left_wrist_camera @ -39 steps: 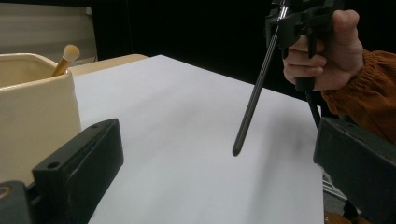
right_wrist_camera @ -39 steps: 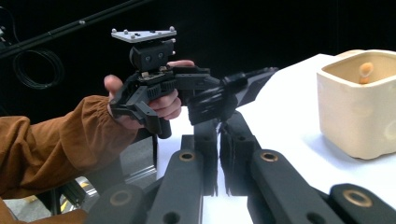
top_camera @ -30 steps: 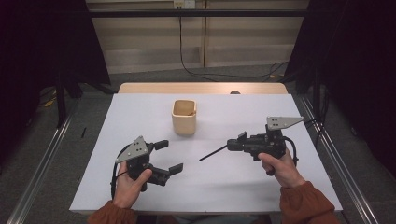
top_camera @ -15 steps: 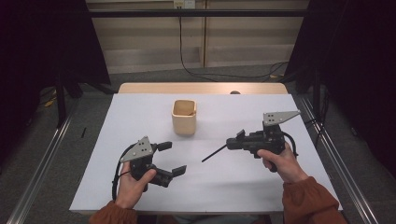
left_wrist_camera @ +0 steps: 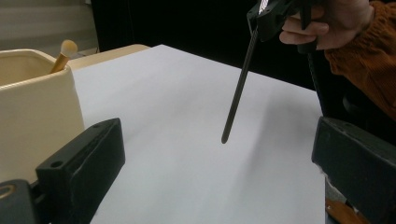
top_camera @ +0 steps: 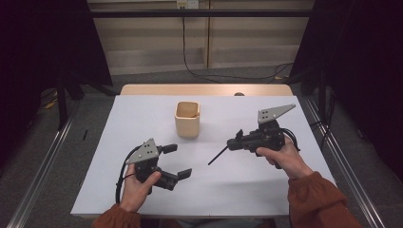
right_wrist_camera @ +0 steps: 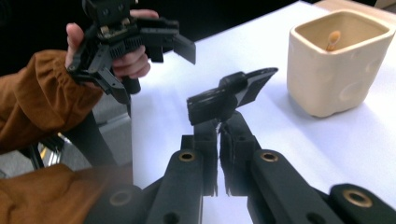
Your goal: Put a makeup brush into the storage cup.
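Cream, square-sided ceramic cup [top_camera: 187, 119] is stood on the white-covered bench [top_camera: 266, 190], with 1 tan round-tipped wooden stick [left_wrist_camera: 64, 52] leaned inside. A thin black rod [top_camera: 217, 156] is clamped between the right gripper's [top_camera: 234, 144] closed fingers, clear of the cup. The left gripper's [top_camera: 177, 161] fingers are spread wide, empty.
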A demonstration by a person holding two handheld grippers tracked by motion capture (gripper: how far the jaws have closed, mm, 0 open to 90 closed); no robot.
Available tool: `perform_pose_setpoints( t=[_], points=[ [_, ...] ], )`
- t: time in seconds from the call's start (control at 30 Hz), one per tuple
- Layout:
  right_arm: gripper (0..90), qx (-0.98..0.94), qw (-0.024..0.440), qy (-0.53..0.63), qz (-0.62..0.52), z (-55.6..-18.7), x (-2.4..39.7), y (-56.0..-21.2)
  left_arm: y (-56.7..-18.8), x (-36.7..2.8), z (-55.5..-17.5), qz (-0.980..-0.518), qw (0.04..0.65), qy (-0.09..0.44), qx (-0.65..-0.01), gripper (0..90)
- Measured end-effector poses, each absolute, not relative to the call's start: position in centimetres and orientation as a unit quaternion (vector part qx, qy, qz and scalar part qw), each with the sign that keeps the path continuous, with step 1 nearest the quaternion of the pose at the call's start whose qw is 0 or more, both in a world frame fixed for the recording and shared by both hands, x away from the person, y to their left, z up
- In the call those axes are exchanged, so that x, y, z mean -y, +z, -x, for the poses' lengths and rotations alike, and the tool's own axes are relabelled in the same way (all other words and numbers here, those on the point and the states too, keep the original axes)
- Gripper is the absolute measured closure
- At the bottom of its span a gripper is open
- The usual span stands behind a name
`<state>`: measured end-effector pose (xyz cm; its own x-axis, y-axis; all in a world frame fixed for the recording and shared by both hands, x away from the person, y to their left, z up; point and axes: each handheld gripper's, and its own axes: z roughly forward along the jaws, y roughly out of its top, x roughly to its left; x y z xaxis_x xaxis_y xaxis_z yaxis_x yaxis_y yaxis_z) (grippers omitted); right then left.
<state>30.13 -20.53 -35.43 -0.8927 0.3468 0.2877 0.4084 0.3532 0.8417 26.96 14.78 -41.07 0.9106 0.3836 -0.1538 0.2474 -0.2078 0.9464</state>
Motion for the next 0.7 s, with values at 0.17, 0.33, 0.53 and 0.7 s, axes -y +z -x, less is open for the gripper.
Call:
perform_pose_setpoints(
  t=[0.17,0.33,0.53,0.7],
  points=[
    [85.4,0.834,0.031,-0.503,0.225,-30.3,20.2,-34.9,-41.1,-14.5,-27.1,-0.777,0.594,0.052,-0.203,2.6],
    [85.4,0.847,0.036,-0.481,0.223,-30.4,19.7,-34.8,-41.1,-14.3,-27.1,-0.776,0.595,0.051,-0.202,2.6],
    [85.4,0.858,0.042,-0.463,0.219,-30.5,19.3,-34.6,-41.0,-14.1,-27.1,-0.778,0.594,0.052,-0.2,2.6],
    [85.5,0.872,0.041,-0.439,0.211,-30.6,18.7,-34.2,-41.0,-13.8,-27.1,-0.778,0.594,0.048,-0.198,2.6]
  ],
)
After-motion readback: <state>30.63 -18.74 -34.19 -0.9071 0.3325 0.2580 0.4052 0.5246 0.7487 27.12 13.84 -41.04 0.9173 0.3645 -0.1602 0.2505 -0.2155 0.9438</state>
